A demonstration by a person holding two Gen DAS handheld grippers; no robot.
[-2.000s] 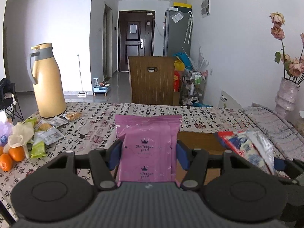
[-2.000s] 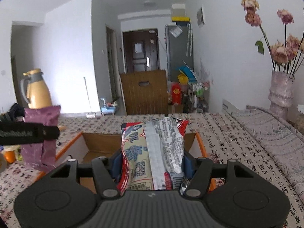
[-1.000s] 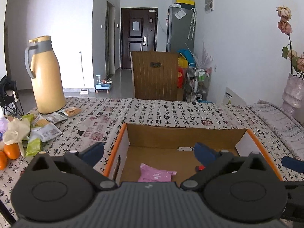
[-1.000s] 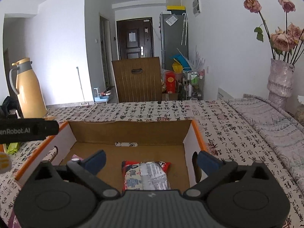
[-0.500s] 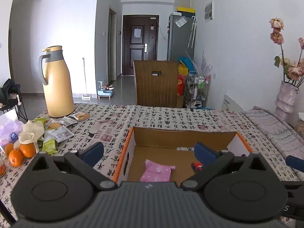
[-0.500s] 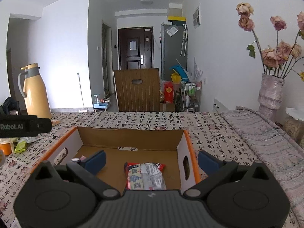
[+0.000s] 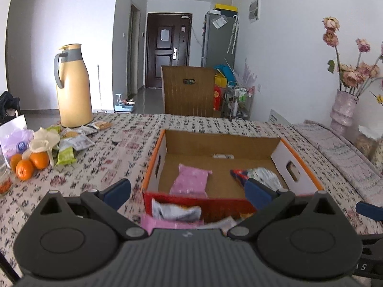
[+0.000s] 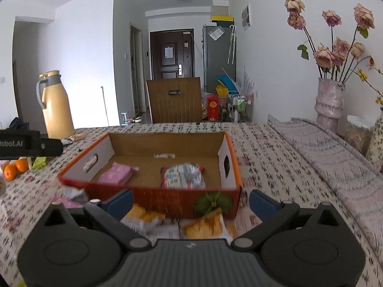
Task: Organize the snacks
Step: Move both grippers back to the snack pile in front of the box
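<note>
An open cardboard box [image 7: 294, 165] [image 8: 225, 157] with orange rims stands on the patterned tablecloth. Inside lie a pink snack packet [image 7: 191, 181] [image 8: 118, 173] on the left and a red-and-silver snack bag [image 7: 261, 175] [image 8: 183, 175] on the right. More snack packets [image 7: 176, 211] [image 8: 205, 227] lie on the cloth against the box's near wall. My left gripper [image 7: 188, 195] is open and empty, held back over those packets. My right gripper [image 8: 190, 203] is open too, just short of the box's front wall.
A yellow thermos jug [image 7: 73, 87] stands at the far left, with loose snack packets [image 7: 76, 141] and oranges [image 7: 30, 163] beside it. A vase of dried roses [image 8: 329, 102] stands at the right on a grey cloth. A wooden chair back [image 7: 188, 91] is beyond the table.
Both grippers let go of their packets into the box and opened, then pulled back toward me. The box's near wall and the packets in front of it have come into view.
</note>
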